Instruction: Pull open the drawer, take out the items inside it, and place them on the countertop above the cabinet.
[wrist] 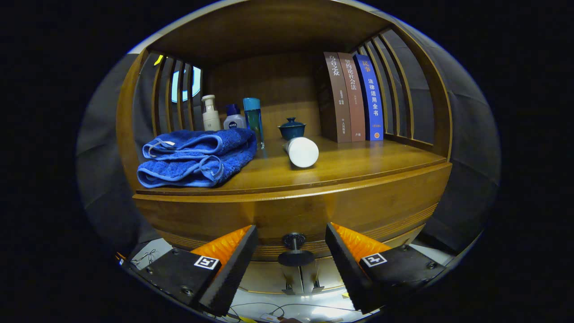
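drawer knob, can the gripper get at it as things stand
Probably yes: the drawer knob sits between the open gripper's fingers, with nothing in the gap. Neither finger seems to touch it yet.

The glossy honey-brown wooden surface (358, 163) carries a folded royal-blue terry towel (197, 157) at left, a white cylindrical tube (302, 151), a dark teal lidded ceramic cup (292, 128), two brown hardcover books (344, 103) and one blue hardcover book (370, 103) at right. The round drawer knob (295, 251) is black.
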Available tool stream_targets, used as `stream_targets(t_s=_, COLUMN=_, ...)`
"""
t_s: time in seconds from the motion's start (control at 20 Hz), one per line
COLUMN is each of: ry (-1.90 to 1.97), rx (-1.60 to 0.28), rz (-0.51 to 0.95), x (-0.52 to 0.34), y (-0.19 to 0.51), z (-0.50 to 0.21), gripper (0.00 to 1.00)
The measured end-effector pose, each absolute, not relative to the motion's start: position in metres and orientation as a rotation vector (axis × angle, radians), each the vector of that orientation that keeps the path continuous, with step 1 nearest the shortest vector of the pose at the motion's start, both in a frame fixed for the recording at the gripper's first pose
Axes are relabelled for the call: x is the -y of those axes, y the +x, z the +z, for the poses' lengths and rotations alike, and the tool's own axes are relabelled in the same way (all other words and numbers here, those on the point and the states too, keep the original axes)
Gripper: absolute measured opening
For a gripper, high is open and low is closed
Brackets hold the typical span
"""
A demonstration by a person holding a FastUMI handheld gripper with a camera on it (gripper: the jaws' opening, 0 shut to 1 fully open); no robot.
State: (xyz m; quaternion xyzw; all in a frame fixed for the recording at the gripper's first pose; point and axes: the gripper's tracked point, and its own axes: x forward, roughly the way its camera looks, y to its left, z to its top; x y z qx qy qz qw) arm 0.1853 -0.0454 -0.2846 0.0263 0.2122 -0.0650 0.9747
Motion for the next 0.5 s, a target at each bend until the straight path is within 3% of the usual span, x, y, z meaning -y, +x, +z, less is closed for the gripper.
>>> stream_targets(t_s=0.5, ry=0.045, rx=-0.286, rz=-0.121, x=0.039, y=0.159, z=-0.184, gripper=0.99)
